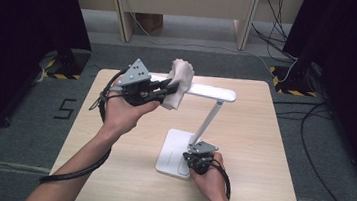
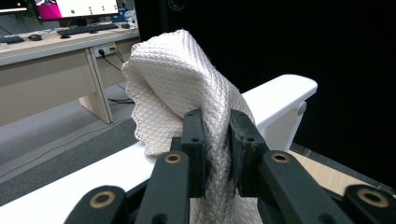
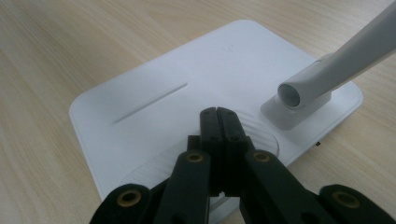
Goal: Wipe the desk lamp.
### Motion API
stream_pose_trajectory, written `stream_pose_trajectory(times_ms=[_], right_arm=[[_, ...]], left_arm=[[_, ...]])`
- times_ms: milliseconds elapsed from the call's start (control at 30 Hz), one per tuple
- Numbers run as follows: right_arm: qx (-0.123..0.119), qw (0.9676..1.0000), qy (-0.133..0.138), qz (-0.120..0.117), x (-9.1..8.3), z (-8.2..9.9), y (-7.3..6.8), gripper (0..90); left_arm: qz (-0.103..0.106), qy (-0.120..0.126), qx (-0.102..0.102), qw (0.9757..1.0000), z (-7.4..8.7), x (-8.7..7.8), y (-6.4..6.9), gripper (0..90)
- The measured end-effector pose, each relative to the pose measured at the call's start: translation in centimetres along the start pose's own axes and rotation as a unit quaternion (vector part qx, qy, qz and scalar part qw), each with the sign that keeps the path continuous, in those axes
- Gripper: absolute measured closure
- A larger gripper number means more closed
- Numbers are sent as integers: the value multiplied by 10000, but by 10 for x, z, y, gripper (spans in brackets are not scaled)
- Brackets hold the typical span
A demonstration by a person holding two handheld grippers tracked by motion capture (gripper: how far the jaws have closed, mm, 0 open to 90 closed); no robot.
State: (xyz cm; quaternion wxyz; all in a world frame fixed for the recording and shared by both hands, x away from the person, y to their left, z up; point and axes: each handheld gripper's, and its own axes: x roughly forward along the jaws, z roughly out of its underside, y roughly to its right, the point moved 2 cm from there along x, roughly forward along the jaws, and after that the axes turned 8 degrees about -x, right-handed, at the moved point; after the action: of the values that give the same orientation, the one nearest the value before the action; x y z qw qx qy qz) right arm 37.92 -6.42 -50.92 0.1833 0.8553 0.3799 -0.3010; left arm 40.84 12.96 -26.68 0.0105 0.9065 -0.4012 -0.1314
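- Left gripper [image 1: 167, 90]: jaws drawn narrow and clamped on a white waffle-weave cloth [image 1: 178, 83]; in the left gripper view the cloth [image 2: 187, 88] bulges up above the pads and hangs down below them.
- Cloth position: draped against the horizontal head [image 1: 207, 90] of a white desk lamp, above the far half of the table [image 1: 109, 168], toward its far left corner. Contact with the lamp head [image 2: 275, 95] appears made, with the cloth lying over its top face.
- Right gripper [image 1: 199, 164]: jaws fully together with nothing between them, tips pressed down on the lamp base [image 3: 154, 98] near the foot of the slanted stem [image 3: 336, 65]. Judged role: steadying the lamp.
- Progress: the work in hand looks to be wiping the lamp head. The cloth is gripped and applied and the base is pinned; whether any length of the head has been wiped cannot be told. The run of the head toward the stem joint lies uncovered and presumably remains.
- Open room: the table carries nothing besides the lamp, so both side edges and the near edge offer free passage. The lamp base [image 1: 173, 153] sits near the near edge, right of centre; the stem limits travel of the cloth at the head's right end.
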Motion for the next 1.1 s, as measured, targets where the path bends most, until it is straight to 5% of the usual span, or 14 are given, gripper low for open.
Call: stream_pose_trajectory(times_ms=[1100], right_arm=[[-7,10000,24,11,0,0,0,900]], left_arm=[[121,-26,74,9999,-1,16,17,779]])
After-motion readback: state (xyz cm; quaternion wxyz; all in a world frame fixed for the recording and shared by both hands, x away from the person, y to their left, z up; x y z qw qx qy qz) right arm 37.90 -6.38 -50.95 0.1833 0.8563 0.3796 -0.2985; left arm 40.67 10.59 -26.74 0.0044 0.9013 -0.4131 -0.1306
